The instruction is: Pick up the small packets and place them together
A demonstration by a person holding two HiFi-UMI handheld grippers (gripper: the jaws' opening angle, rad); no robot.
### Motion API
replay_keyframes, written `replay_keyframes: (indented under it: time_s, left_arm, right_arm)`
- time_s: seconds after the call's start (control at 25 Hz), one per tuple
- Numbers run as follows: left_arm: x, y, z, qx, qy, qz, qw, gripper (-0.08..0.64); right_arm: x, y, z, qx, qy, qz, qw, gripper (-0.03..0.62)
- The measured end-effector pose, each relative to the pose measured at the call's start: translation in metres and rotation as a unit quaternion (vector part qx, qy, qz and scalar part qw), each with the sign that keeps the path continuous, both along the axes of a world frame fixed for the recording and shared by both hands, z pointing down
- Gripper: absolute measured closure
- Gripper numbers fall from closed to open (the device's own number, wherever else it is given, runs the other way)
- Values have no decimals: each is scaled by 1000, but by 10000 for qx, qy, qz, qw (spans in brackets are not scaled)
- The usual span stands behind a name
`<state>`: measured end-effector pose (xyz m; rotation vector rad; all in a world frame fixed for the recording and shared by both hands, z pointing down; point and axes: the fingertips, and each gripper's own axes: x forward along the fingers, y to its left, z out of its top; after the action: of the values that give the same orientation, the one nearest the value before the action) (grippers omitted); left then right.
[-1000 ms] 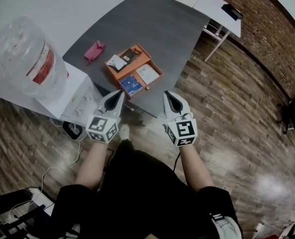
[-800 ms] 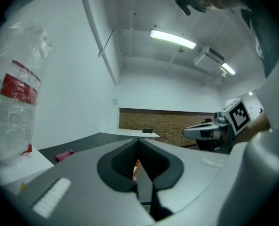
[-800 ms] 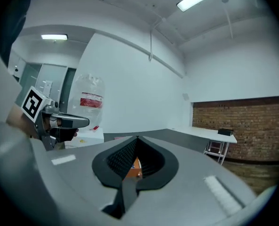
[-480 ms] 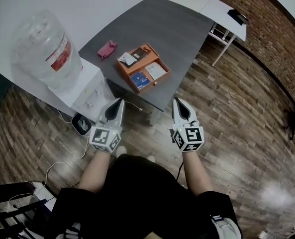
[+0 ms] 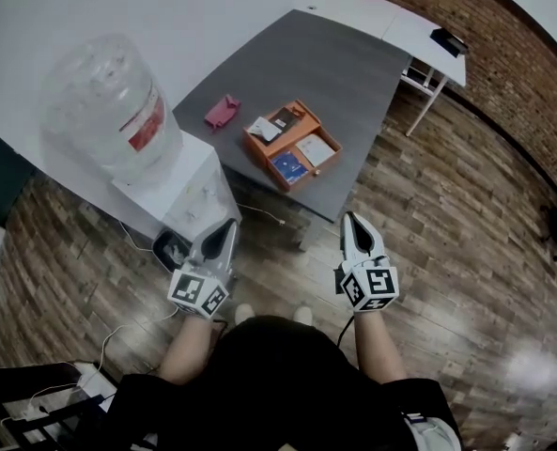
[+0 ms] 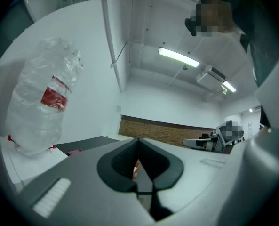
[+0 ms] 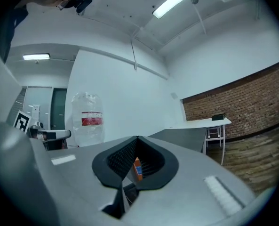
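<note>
Both grippers are held level in front of the person, well short of the grey table (image 5: 334, 54). Left gripper (image 5: 228, 225): jaws clenched tip to tip, nothing between them. Right gripper (image 5: 350, 218): the same, clamped and empty; the orange sliver seen past its pads is the far-off tray. The small packets lie in the orange tray (image 5: 262, 163) near the table's front edge: a white one (image 5: 262, 128) and a dark one (image 5: 283, 118) in the far half, a blue one (image 5: 289, 164) and another white one (image 5: 317, 150) in the near half. A pink item (image 5: 222, 112) sits apart on the table, left of the tray. The tray lies ahead and about midway between the grippers, one corner towards the person, and neither hand is clearly nearer. This fits packets already gathered in the tray, or packets waiting to be lifted out and grouped.
</note>
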<state>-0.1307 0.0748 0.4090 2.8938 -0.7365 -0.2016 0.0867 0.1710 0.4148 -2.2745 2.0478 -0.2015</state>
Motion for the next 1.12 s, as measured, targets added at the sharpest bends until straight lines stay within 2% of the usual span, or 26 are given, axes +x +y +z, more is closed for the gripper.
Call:
replay_keyframes:
  time_s: [0.44, 1.12]
  left_arm:
    - [-23, -7, 5, -122, 101, 13, 9999, 560]
    - [-22, 1, 18, -323, 58, -2, 9995, 560]
  right_arm:
    - [-37, -9, 3, -3, -140, -251, 9996, 591]
    - [-42, 3, 15, -105, -128, -307, 9994, 592]
